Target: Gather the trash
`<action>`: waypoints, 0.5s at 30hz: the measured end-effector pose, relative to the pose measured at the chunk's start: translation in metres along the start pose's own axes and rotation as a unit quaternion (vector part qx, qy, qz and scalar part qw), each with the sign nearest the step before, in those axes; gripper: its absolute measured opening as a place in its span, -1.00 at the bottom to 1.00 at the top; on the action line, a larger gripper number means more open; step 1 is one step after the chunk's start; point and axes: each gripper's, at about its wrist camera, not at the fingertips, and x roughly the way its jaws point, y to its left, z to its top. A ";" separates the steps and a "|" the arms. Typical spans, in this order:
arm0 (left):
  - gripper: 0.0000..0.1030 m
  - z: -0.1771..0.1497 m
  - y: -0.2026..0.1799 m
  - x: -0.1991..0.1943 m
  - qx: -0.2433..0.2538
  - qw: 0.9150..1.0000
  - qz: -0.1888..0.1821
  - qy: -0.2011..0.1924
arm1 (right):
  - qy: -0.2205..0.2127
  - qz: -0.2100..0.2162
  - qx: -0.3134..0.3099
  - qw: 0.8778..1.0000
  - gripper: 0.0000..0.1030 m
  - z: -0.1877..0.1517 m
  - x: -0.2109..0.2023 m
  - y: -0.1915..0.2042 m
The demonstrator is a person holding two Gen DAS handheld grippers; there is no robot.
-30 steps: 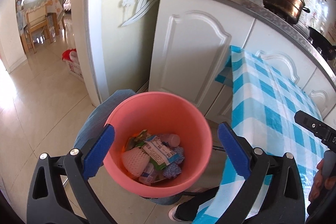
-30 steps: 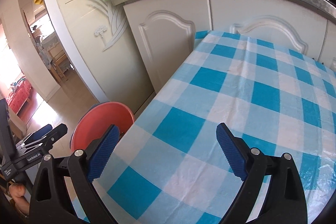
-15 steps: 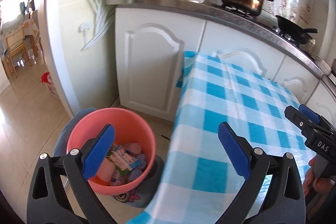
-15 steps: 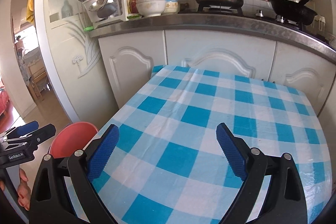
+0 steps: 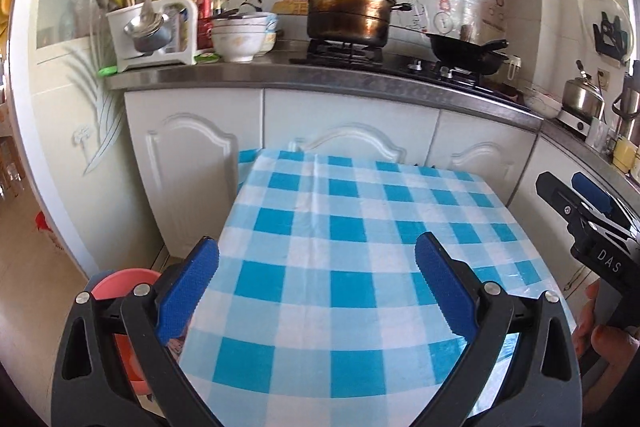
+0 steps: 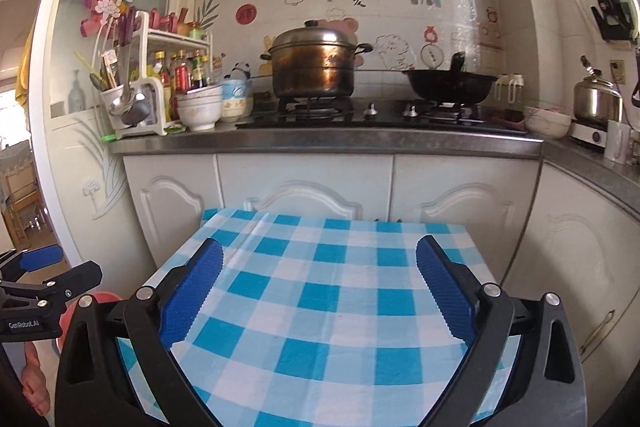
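- Left wrist cam: my left gripper (image 5: 316, 259) has its jaws spread wide, nothing between the blue pads (image 5: 188, 291).
- It hangs over the near left edge of the table (image 5: 360, 227), which wears a blue-and-white checked cloth.
- Pink trash bin (image 5: 120, 281) sits on the floor at lower left, just beside the table edge, mostly hidden behind the left finger. I can't make out its contents from here.
- Right gripper (image 5: 592, 211) shows at the far right edge with a hand (image 5: 600, 331) below it.
- Right wrist cam: my right gripper (image 6: 318, 269) is also spread apart and holds nothing, aimed across the cloth toward the white cabinets (image 6: 320, 187).
- Left gripper (image 6: 48, 267) pokes in at the left edge; only a sliver of the bin's pink rim (image 6: 106, 295) shows below it.
- Counter behind carries a brown lidded pot (image 6: 314, 63) and a black wok (image 6: 448, 83) on the stove.
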 end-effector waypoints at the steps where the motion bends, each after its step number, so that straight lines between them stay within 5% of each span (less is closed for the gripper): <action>1: 0.92 0.002 -0.010 -0.001 0.003 1.000 -0.011 -0.003 | -0.007 -0.011 0.002 1.000 0.88 0.002 -0.006 -0.007; 15: 0.92 0.029 -0.112 0.008 0.024 0.995 -0.093 0.002 | -0.064 -0.128 0.037 0.989 0.90 0.008 -0.068 -0.096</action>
